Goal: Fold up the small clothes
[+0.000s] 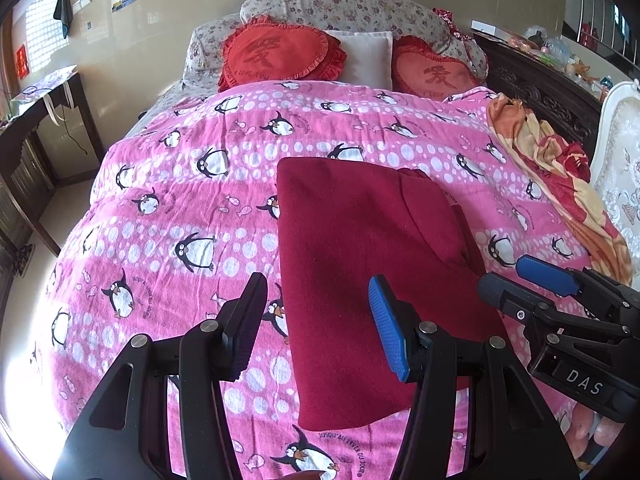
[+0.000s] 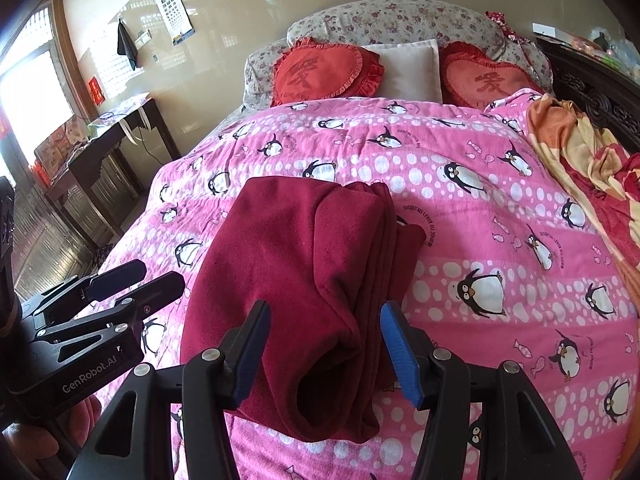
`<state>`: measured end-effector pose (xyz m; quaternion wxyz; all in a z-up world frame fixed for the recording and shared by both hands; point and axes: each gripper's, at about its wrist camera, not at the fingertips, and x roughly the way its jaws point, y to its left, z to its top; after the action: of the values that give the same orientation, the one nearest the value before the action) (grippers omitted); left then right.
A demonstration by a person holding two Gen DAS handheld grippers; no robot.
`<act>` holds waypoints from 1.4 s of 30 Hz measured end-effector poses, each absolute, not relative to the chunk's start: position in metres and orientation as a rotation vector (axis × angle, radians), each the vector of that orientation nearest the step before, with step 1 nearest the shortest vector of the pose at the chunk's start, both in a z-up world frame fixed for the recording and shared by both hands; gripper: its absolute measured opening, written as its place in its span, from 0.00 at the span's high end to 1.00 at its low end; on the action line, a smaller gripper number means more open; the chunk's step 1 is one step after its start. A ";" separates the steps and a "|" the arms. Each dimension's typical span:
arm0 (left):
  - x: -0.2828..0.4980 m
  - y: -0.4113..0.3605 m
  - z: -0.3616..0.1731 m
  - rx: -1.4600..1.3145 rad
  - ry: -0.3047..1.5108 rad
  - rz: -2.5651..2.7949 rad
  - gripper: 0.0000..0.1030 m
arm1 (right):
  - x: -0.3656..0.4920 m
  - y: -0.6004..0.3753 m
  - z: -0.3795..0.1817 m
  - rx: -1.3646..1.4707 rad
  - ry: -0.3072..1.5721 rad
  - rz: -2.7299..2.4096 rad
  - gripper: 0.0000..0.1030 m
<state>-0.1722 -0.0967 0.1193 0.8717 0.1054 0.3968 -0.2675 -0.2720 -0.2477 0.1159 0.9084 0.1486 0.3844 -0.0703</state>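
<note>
A dark red garment (image 1: 360, 272) lies folded into a long stack on the pink penguin bedspread (image 1: 168, 208). In the right wrist view the garment (image 2: 304, 280) shows several layered edges along its right side. My left gripper (image 1: 316, 320) is open and empty, hovering over the garment's near left edge. My right gripper (image 2: 324, 348) is open and empty, its jaws straddling the garment's near end above it. Each gripper shows in the other's view: the right one (image 1: 520, 276) at the garment's right side, the left one (image 2: 148, 276) at its left.
Two red heart cushions (image 1: 280, 56) and a white pillow (image 1: 368, 60) lie at the head of the bed. An orange and red blanket (image 1: 560, 184) is bunched along the right edge. A dark wooden desk (image 2: 108, 152) stands left of the bed.
</note>
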 end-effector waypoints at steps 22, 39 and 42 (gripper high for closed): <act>-0.184 -0.090 0.134 0.248 0.788 -0.536 0.49 | -0.274 -0.248 0.117 0.336 0.793 -0.131 0.46; -0.175 -0.099 0.122 0.244 0.815 -0.553 0.49 | -0.267 -0.249 0.115 0.327 0.815 -0.135 0.45; -0.171 -0.098 0.120 0.237 0.820 -0.550 0.49 | -0.263 -0.248 0.115 0.323 0.816 -0.132 0.45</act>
<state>-0.1714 -0.0981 0.1204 0.8739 0.1134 0.3927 -0.2631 -0.2634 -0.2480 0.1148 0.9032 0.1563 0.3945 -0.0639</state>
